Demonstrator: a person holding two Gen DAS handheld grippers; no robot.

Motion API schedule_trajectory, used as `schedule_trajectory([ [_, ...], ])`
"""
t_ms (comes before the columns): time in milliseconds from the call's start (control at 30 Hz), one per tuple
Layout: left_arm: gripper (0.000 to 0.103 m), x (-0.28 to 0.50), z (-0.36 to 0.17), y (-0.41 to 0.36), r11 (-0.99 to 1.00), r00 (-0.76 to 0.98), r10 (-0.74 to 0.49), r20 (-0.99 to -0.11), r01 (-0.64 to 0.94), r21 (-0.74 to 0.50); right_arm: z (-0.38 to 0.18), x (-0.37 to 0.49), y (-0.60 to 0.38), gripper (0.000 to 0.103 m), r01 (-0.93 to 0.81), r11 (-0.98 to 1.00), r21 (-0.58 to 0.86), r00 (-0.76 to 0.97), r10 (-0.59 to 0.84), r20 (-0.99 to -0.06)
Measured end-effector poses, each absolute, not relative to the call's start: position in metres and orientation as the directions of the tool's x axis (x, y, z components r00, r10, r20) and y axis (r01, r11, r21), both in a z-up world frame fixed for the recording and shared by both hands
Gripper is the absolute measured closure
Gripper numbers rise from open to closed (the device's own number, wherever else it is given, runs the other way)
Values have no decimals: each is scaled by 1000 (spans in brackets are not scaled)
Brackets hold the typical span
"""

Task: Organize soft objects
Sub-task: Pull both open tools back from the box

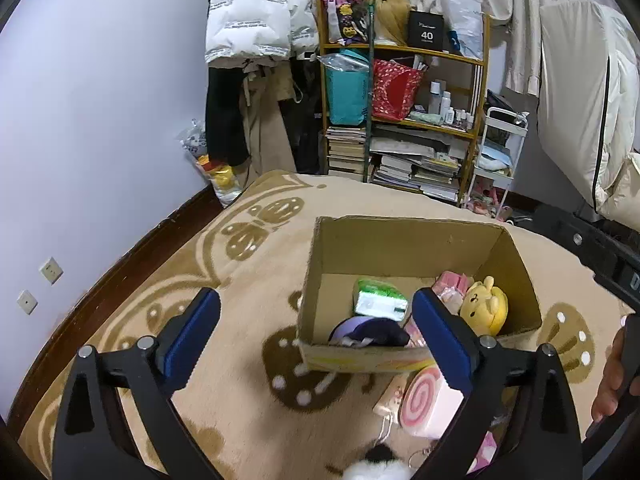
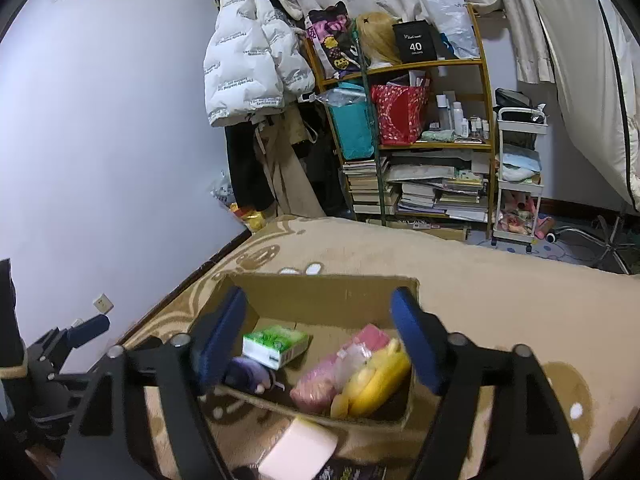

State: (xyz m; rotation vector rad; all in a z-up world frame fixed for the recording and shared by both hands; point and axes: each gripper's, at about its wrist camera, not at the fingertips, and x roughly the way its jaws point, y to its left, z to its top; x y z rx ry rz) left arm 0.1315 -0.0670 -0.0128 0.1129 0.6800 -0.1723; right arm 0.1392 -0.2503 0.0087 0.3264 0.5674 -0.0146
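An open cardboard box [image 1: 400, 248] stands on the beige patterned blanket. Inside it lie a green tissue pack [image 1: 378, 300], a dark purple plush [image 1: 370, 332], pink packets [image 1: 452, 286] and a yellow plush [image 1: 486, 306]. My left gripper [image 1: 316, 300] hangs open over the box's near left corner, holding nothing. In front of the box lie a pink swirl cushion [image 1: 420, 404] and a white fluffy toy [image 1: 380, 470]. My right gripper [image 2: 320, 300] is open above the box [image 2: 320, 292], with the yellow plush [image 2: 376, 384] and tissue pack [image 2: 276, 344] below it, untouched.
Behind the bed stand a crowded wooden shelf [image 1: 404, 120], hanging jackets [image 1: 256, 20] and a white trolley [image 2: 518, 180]. The dark bed frame [image 1: 120, 264] runs along the wall at left. A hand [image 1: 612, 380] holds the other gripper at the right edge.
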Motion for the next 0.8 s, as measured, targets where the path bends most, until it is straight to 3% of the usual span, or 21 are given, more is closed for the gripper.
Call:
schedule_trajectory([
  [67,4,125,-9,-62,982,765,-122,-632,187,37,12,129,-248,10,107,951,292,844,68,-532],
  [233,3,107,-3,-49,985,747,-120,-654,173,17,16,104,-242,0,115,954,276,841,54,-538],
  [800,3,56,-2,-46,974,696,-92,-713,211,81,8,39,-230,0,149,949,277,797,50,-602],
])
